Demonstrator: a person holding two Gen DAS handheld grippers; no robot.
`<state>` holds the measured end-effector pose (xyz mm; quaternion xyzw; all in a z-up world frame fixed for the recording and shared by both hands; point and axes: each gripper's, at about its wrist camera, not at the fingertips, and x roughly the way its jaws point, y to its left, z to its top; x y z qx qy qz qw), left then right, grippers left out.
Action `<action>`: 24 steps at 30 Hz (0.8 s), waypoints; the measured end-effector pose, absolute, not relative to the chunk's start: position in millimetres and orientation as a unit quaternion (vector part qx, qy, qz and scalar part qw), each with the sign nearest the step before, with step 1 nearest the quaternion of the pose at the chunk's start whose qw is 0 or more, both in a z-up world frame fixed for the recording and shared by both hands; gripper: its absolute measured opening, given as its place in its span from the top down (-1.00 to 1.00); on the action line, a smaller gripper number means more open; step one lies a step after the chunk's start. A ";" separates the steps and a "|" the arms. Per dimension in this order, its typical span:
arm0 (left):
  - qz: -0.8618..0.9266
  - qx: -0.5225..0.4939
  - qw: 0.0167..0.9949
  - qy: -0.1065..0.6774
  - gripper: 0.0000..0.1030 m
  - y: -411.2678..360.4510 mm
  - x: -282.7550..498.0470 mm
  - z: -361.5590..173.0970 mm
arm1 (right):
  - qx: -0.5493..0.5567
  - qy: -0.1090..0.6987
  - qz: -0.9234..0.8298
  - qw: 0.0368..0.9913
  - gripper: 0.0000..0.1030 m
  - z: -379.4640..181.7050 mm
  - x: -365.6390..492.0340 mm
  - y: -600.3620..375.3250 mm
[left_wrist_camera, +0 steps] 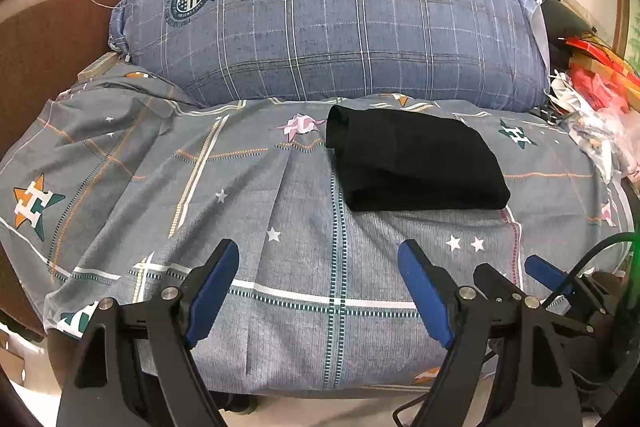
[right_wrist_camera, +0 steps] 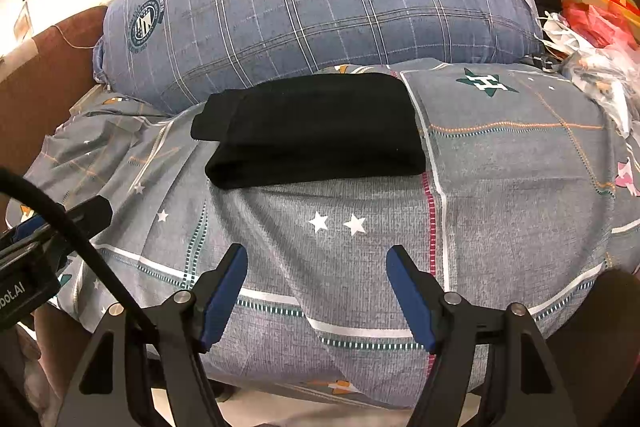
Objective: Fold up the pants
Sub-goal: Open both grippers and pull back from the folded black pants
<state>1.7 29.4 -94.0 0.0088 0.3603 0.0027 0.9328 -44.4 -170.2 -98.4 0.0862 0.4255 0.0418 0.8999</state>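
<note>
At the bottom of the left wrist view, my left gripper (left_wrist_camera: 318,259) hangs released, its blue pads spread wide over the grey patterned bedsheet (left_wrist_camera: 168,187) and grasping nothing. Bottom centre of the right wrist view, my right gripper (right_wrist_camera: 316,263) is likewise spread apart and empty above the same sheet, and it also shows at the lower right edge of the left view. Beyond both, the black pants (left_wrist_camera: 412,159) lie folded into a compact bundle on the bed, centre-right in the left view and centre in the right view (right_wrist_camera: 312,131). Behind them, filling the upper frame, sits a large blue plaid pillow (left_wrist_camera: 340,15), just beside the bundle. Red and white clutter (left_wrist_camera: 596,87) fills the right edge.
</note>
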 end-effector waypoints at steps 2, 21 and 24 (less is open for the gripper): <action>0.002 0.010 0.932 0.363 -0.57 29.4 2.4 -95.7 | 0.086 0.428 0.042 0.899 -0.49 -99.7 -44.1 -170.0; 0.002 0.005 0.921 0.389 -0.57 30.9 8.6 -106.8 | 0.085 0.441 0.042 0.893 -0.52 -106.4 -42.9 -167.4; 0.002 0.004 0.920 0.392 -0.57 31.5 9.5 -108.2 | 0.085 0.443 0.042 0.892 -0.53 -108.1 -42.8 -167.0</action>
